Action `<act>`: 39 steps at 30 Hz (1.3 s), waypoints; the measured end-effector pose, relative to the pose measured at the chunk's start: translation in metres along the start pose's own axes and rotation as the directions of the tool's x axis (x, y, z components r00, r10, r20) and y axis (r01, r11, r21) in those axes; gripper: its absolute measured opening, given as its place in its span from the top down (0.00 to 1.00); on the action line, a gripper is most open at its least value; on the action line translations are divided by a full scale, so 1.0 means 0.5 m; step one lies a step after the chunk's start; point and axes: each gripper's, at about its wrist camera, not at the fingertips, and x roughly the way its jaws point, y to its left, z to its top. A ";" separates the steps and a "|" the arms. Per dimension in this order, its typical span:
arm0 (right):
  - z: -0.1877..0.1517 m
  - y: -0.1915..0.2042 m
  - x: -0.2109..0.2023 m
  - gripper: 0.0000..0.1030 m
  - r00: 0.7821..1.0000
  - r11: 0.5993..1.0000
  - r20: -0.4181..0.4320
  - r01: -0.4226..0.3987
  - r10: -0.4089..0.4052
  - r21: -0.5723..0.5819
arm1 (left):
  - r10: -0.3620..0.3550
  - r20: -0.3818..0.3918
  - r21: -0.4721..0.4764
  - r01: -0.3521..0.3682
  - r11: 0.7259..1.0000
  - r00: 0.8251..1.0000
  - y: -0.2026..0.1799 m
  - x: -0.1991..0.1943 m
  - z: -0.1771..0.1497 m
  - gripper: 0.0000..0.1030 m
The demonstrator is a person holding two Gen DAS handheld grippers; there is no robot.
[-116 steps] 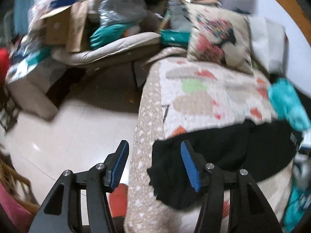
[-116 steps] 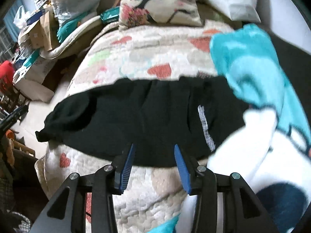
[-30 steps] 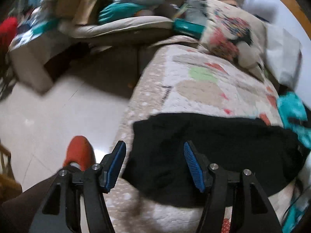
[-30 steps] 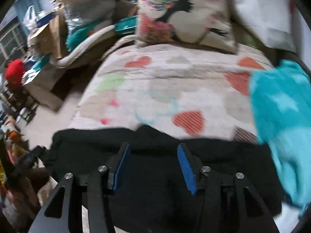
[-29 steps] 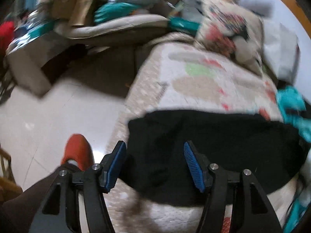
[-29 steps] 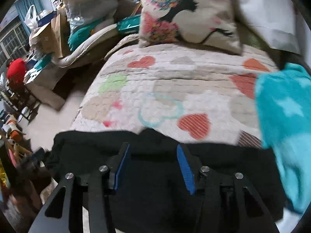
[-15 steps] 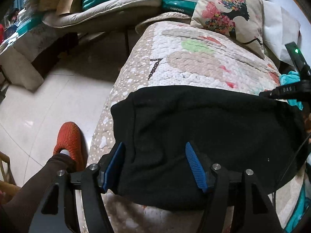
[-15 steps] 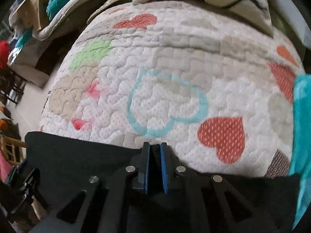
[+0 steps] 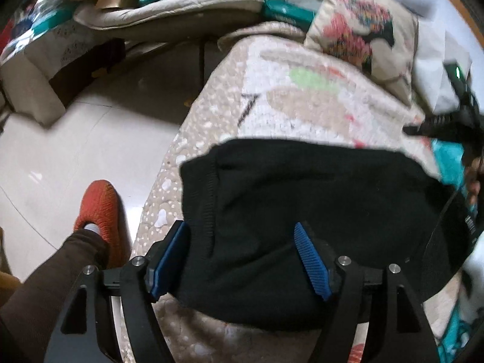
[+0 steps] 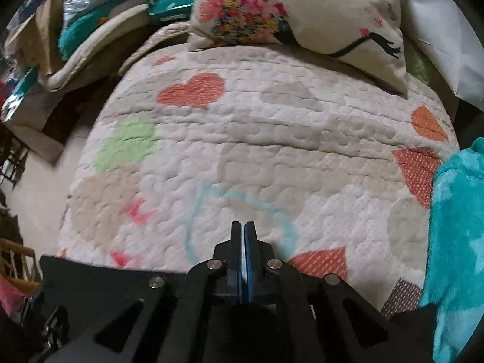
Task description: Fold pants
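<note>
The black pants [image 9: 302, 196] lie folded across the heart-patterned quilt [image 9: 302, 106], near its front edge. My left gripper [image 9: 242, 257] hovers over their left end with its jaws opening. Black cloth lies between the blue pads [image 9: 311, 266], which do not press on it. My right gripper [image 10: 244, 227] is shut, with its tips over the quilt [image 10: 272, 136] just past the far edge of the pants [image 10: 106, 287]. No cloth shows between its pads. In the left wrist view the right gripper [image 9: 411, 129] hangs above the far right edge of the pants.
A printed pillow [image 10: 287, 9] and a white bag [image 10: 438, 30] sit at the head of the bed. A teal fleece [image 10: 453, 227] lies at the right. Left of the bed are bare floor [image 9: 75, 136], a person's foot in an orange slipper [image 9: 96, 208], and a cluttered lounger [image 9: 166, 9].
My right gripper closed its jaws and moved forward and down to the far edge of the pants. My left jaws widened a little and stayed over the left end.
</note>
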 end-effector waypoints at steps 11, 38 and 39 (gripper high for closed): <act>-0.040 0.198 -0.034 0.62 0.964 0.944 -0.074 -0.264 0.254 -0.199 | -0.027 0.026 -0.437 0.035 0.899 0.999 0.188 -0.069 -0.023 0.30; -0.143 0.627 0.100 0.71 0.943 0.677 -0.316 -0.301 0.105 -0.672 | -0.233 -0.046 -0.311 0.208 0.928 0.971 0.081 0.001 -0.024 0.80; -0.144 0.626 0.093 0.72 0.946 0.674 -0.306 -0.294 0.105 -0.678 | -0.238 -0.044 -0.311 0.213 0.926 0.970 0.082 -0.003 -0.023 0.81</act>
